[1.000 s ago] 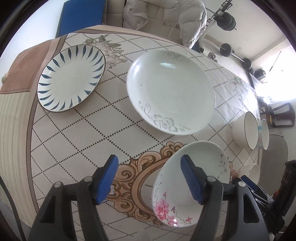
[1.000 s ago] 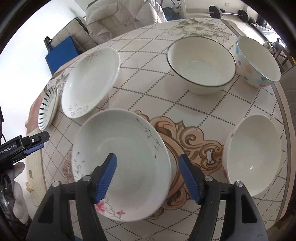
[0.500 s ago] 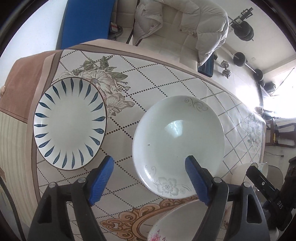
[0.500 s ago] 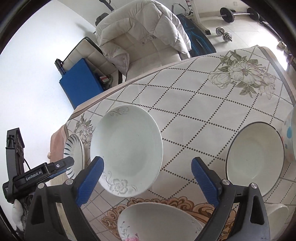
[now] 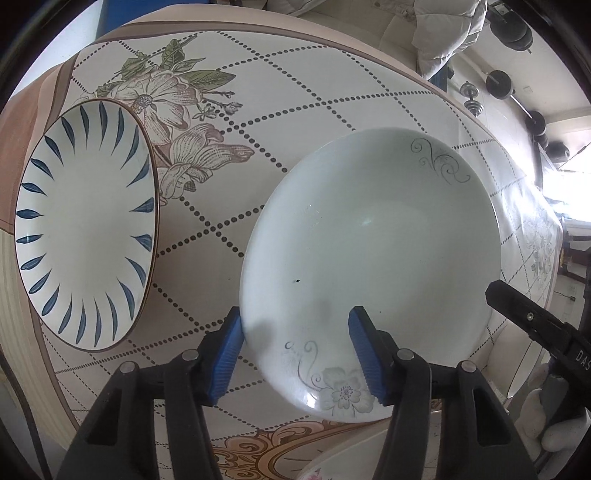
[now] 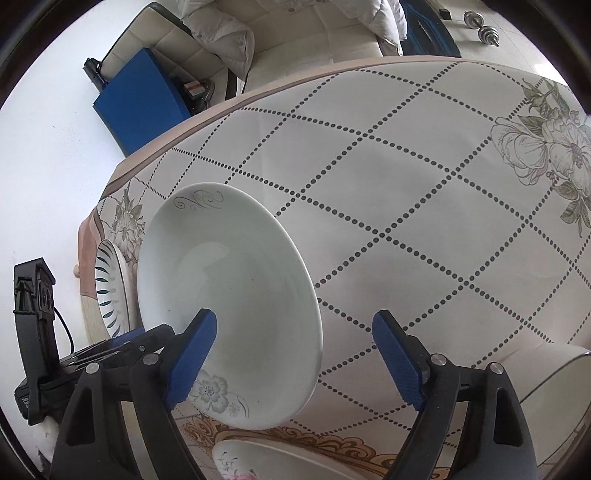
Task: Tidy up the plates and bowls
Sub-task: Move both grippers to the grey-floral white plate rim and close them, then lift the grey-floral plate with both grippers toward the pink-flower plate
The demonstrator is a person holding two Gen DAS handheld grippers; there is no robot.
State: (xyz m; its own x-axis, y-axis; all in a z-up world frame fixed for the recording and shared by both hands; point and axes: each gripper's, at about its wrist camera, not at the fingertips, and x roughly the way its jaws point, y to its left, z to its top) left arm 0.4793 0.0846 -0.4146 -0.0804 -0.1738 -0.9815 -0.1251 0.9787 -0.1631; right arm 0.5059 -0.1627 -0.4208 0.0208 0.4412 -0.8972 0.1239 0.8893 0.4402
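Note:
A pale plate with grey scroll and flower decoration (image 5: 373, 266) lies on the patterned tablecloth; it also shows in the right wrist view (image 6: 236, 306). My left gripper (image 5: 295, 354) is open, its fingers straddling the plate's near left rim. My right gripper (image 6: 291, 362) is open, its fingers straddling the plate's near right rim. A white plate with blue leaf strokes (image 5: 85, 229) lies to the left, apart from both grippers; its edge shows in the right wrist view (image 6: 109, 284). A plate with pink flowers (image 6: 258, 461) lies just below the grippers.
A black-rimmed white bowl (image 6: 554, 373) stands at the right. The table's far edge (image 6: 258, 99) runs behind the plates, with a padded chair (image 6: 280, 33) and a blue mat (image 6: 140, 99) beyond. Dumbbells (image 5: 498, 85) lie on the floor.
Both grippers moved forward and down, from over the pink-flower plate to the pale plate's near rim. The left jaws have narrowed. The plates have not moved.

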